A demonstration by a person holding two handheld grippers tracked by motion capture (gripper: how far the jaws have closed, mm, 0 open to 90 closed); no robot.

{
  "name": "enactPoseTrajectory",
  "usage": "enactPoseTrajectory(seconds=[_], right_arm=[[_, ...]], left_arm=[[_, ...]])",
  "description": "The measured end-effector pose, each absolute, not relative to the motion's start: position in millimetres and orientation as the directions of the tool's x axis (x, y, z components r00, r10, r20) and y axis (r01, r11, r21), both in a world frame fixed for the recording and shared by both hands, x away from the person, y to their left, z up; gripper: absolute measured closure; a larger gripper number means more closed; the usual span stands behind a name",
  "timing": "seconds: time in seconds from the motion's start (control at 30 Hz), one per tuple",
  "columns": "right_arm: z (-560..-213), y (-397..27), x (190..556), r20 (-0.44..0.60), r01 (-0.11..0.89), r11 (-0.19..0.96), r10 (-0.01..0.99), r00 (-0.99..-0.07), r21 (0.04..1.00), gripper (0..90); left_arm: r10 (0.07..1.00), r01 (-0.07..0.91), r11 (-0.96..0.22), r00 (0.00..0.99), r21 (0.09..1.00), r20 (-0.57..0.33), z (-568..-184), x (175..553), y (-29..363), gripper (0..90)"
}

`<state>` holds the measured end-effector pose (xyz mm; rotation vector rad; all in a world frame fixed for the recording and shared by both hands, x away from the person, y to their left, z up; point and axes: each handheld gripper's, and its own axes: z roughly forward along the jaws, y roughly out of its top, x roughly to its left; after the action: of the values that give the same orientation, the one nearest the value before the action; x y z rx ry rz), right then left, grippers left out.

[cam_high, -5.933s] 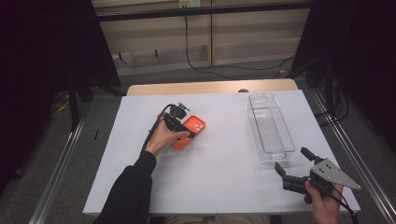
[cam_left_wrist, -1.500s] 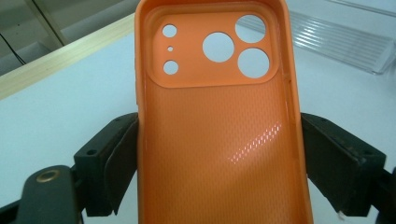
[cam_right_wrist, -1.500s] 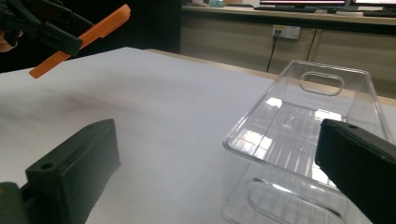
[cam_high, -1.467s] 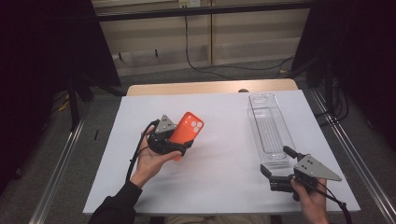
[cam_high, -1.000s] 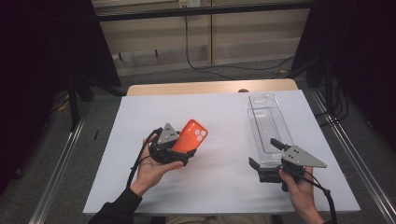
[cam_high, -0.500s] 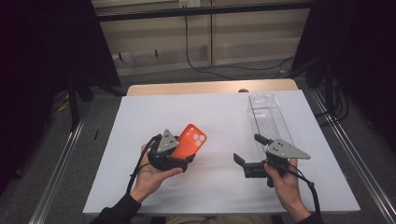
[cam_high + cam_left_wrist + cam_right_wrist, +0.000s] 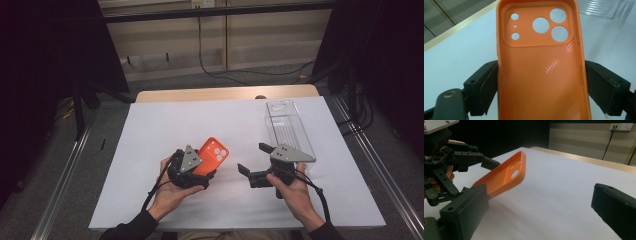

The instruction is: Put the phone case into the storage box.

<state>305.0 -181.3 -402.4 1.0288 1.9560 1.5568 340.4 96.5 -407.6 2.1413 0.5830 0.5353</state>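
The left gripper (image 7: 196, 167) pinches the orange silicone phone case (image 7: 212, 155). The right gripper (image 7: 255, 162), jaws spread, has swung in from four o'clock, away from the clear plastic tray (image 7: 290, 127); likely a handover

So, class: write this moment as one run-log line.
left gripper: shut on orange phone case, lifted | right gripper: open, facing case | clear tray: on table, right

Bench (image 7: 150, 130): wooden top, pale edge showing along the far side, covered by a white sheet (image 7: 235, 120) over nearly the whole surface. Lying on the sheet: one clear plastic tray (image 7: 287, 127), long and narrow, at the far right, its long side running front to back.
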Motion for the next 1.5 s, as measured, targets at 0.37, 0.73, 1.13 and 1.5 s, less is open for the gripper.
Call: enactPoseTrajectory(seconds=[0.37,0.73,1.13,1.5], right_arm=[[-396.2,-173.8,310.6,0.118,0.329,0.117,0.78,-0.615,0.937,4.7],[-387.4,-166.1,313.6,0.168,0.421,0.129,0.784,-0.598,0.898,7.1],[-375.8,-172.1,321.5,0.218,0.517,0.143,0.789,-0.574,0.844,7.5],[-373.9,-168.2,330.8,0.228,0.589,0.197,0.791,-0.568,0.784,10.7]], left_arm=[[0.585,0.194,-0.529,0.788,0.826,0.189,-409.1,336.3,91.9,16.1],[0.576,0.168,-0.523,0.792,0.836,0.202,-408.3,332.8,86.4,16.1],[0.563,0.145,-0.531,0.797,0.835,0.22,-410.0,329.4,79.0,16.1],[0.566,0.125,-0.536,0.787,0.835,0.246,-412.2,330.2,74.1,16.1]])
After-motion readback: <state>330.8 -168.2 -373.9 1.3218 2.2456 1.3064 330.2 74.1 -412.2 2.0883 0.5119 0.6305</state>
